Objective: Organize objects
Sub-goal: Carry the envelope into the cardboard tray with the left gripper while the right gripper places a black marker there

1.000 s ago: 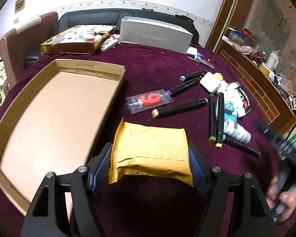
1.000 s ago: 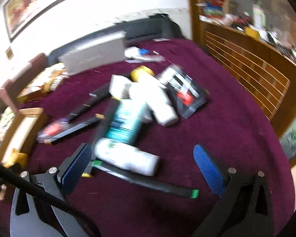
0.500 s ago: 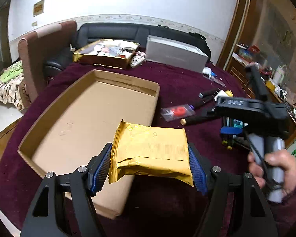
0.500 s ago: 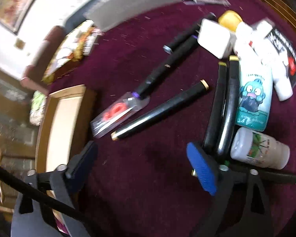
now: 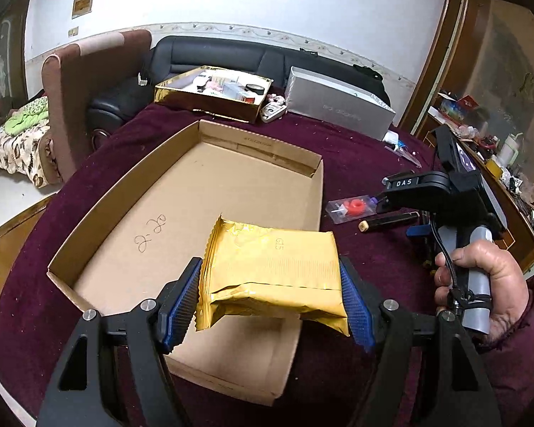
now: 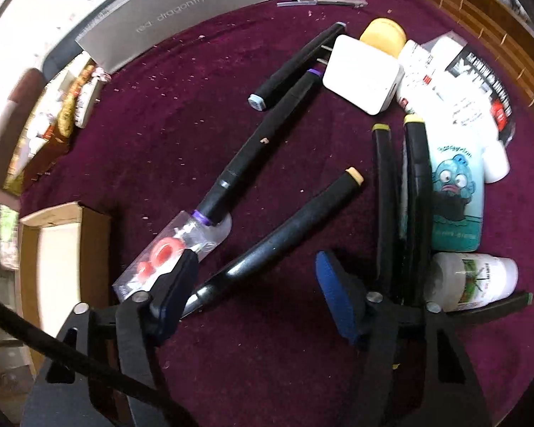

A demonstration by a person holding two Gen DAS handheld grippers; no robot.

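My left gripper [image 5: 270, 284] is shut on a gold foil packet [image 5: 274, 259], held above the near right corner of a shallow cardboard tray [image 5: 124, 192]. My right gripper [image 6: 254, 263] points down at the maroon tablecloth, jaws closing. A black marker with a beige cap [image 6: 284, 227] lies slanted between them, its lower end beside the left pad; the right pad stands clear of it. A clear packet with a red piece [image 6: 167, 252] lies just left of the left finger. In the left wrist view a hand [image 5: 480, 277] holds the right gripper [image 5: 420, 229] over the markers.
Right of my right gripper lie two upright black markers [image 6: 384, 195], a blue cartoon bottle [image 6: 455, 192] and a small white bottle [image 6: 477, 277]. Farther off are a purple-banded marker [image 6: 263, 149], a white charger [image 6: 363, 74], a grey box [image 6: 174, 10] and a gold box [image 5: 210, 99].
My left gripper has carried the gold packet leftward until it hangs over the tray. My right gripper has tipped down over the markers and its jaws have narrowed around the beige-capped one.
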